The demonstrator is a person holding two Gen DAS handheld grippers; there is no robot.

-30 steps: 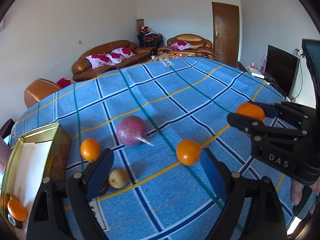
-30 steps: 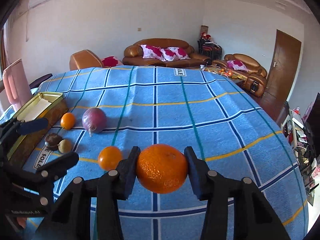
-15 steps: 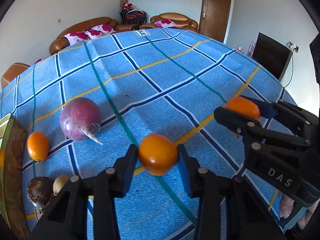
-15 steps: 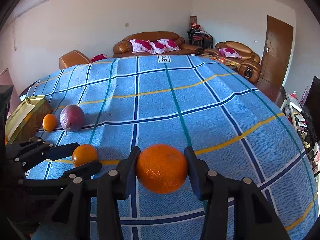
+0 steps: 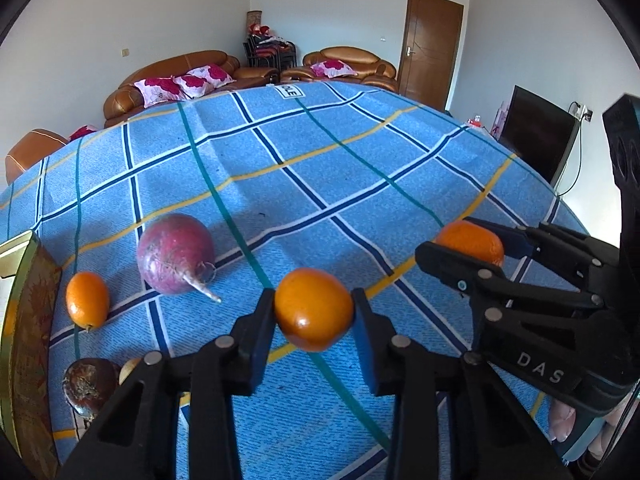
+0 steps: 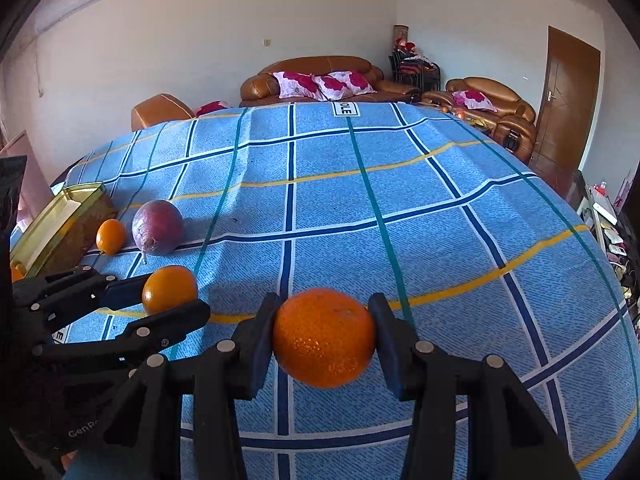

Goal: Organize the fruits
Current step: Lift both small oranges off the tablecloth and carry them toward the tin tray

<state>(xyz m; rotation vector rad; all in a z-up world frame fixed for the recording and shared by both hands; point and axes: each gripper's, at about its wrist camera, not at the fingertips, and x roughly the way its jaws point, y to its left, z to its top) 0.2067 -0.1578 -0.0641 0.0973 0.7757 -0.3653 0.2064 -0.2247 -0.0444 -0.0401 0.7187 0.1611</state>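
My left gripper (image 5: 314, 312) is shut on a smooth orange (image 5: 313, 309) and holds it just above the blue checked cloth; it also shows in the right wrist view (image 6: 170, 289). My right gripper (image 6: 323, 336) is shut on a larger orange (image 6: 324, 337), seen at the right of the left wrist view (image 5: 472, 242). A purple round fruit (image 5: 175, 253), a small orange (image 5: 87, 300), a dark brown fruit (image 5: 86, 384) and a pale small fruit (image 5: 129, 369) lie on the cloth at the left. A gold tin box (image 6: 60, 220) stands at the far left.
The table is covered by the blue checked cloth (image 6: 360, 208), which falls away at the right edge. Brown sofas (image 6: 320, 80) and a door (image 6: 568, 96) are behind. A dark TV (image 5: 536, 136) stands off the right side.
My left gripper moved in on the smooth orange, shut on it and lifted it slightly. My right gripper kept holding its orange and stayed beside it.
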